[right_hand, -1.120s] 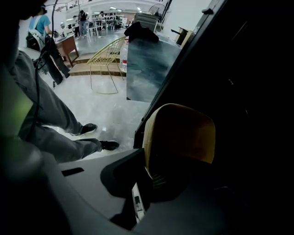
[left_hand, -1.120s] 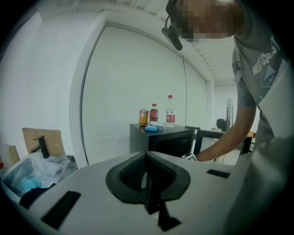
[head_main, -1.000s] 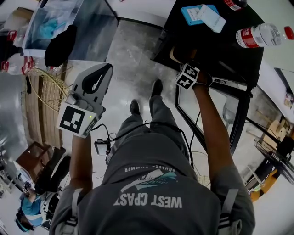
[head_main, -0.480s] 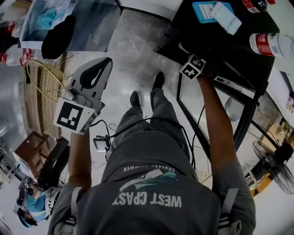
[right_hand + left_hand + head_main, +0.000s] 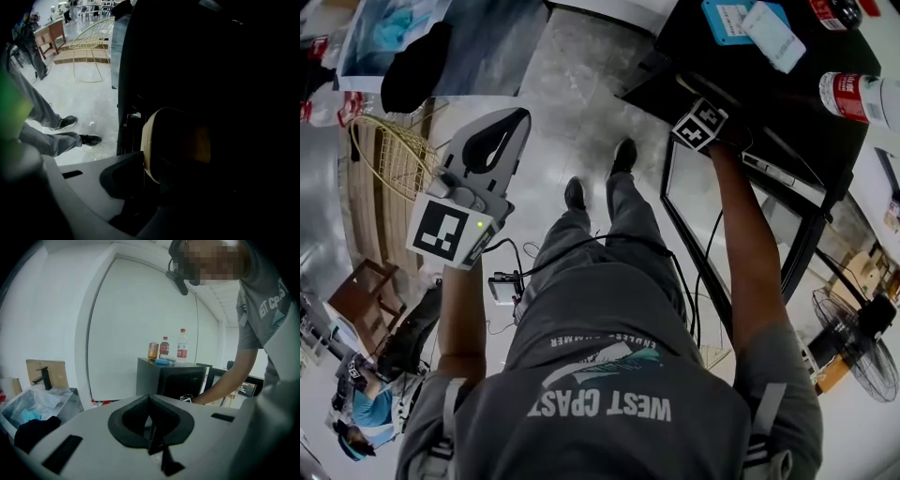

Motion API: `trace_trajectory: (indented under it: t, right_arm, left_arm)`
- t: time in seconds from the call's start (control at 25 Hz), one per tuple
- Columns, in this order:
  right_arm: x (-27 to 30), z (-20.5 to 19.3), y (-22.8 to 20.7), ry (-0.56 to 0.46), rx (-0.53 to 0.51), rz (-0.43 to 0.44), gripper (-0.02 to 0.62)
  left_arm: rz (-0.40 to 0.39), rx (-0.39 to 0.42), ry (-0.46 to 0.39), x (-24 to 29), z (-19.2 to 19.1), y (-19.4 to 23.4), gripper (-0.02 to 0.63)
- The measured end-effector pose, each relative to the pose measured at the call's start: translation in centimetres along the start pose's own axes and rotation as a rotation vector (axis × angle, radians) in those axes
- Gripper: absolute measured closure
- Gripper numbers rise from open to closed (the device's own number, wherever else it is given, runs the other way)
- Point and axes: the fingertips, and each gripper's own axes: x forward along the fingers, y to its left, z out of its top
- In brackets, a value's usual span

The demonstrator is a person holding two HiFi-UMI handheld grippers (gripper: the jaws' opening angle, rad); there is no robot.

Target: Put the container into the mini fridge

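The black mini fridge (image 5: pixel 741 89) stands at the upper right with its glass door (image 5: pixel 712 216) swung open. My right arm reaches into it; only the marker cube (image 5: pixel 698 125) shows in the head view. In the right gripper view, the round tan-rimmed container (image 5: pixel 176 145) sits in the dark fridge interior between the jaws of my right gripper (image 5: pixel 168 183), which are opening. Its rim lies close beside the left jaw. My left gripper (image 5: pixel 519 114) hangs over the floor to the left, shut and empty; its tips meet (image 5: pixel 150 398).
On the fridge top lie a blue box (image 5: pixel 727 19), a white flat object (image 5: pixel 773 36) and a water bottle (image 5: pixel 858 94). A gold wire basket (image 5: pixel 389 159) and a metal basin (image 5: pixel 37 401) stand at the left. A fan (image 5: pixel 853 352) is at the right.
My right gripper has pushed a little farther into the fridge. The left gripper has stayed almost in place.
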Motion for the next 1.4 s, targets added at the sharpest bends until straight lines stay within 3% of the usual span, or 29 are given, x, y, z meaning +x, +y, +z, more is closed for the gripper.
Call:
trace_trajectory:
  t: [0.24, 0.44, 0.6, 0.84, 1.2, 1.4]
  right_arm:
    - [-1.0, 0.7, -0.3, -0.028, 0.025, -0.027, 0.453]
    - [-4.0, 0.1, -0.8, -0.045, 0.066, -0.072, 0.451]
    - [-7.5, 2.3, -0.4, -0.12, 0.123, -0.105, 0.468]
    - [-11.6, 6.0, 3.0, -0.29, 0.27, -0.131, 0.529]
    - [-31.2, 11.1, 2.1, -0.572, 0.434, -0.181, 0.555]
    - [-42.9, 10.4, 2.2, -0.695, 0.505, -0.216, 0.558]
  left_arm:
    - [0.009, 0.014, -0.006, -0.8, 0.4, 0.0, 0.589]
    - [0.004, 0.031, -0.031, -1.1, 1.1, -0.1, 0.589]
    - [0.024, 0.052, -0.035, -2.5, 1.6, 1.2, 0.589]
    - [0.026, 0.13, -0.073, -4.5, -1.0, 2.1, 0.589]
    - [0.006, 0.176, -0.133, -10.3, 2.4, 1.5, 0.589]
    - [-0.026, 0.207, -0.184, -13.7, 5.1, -1.6, 0.589]
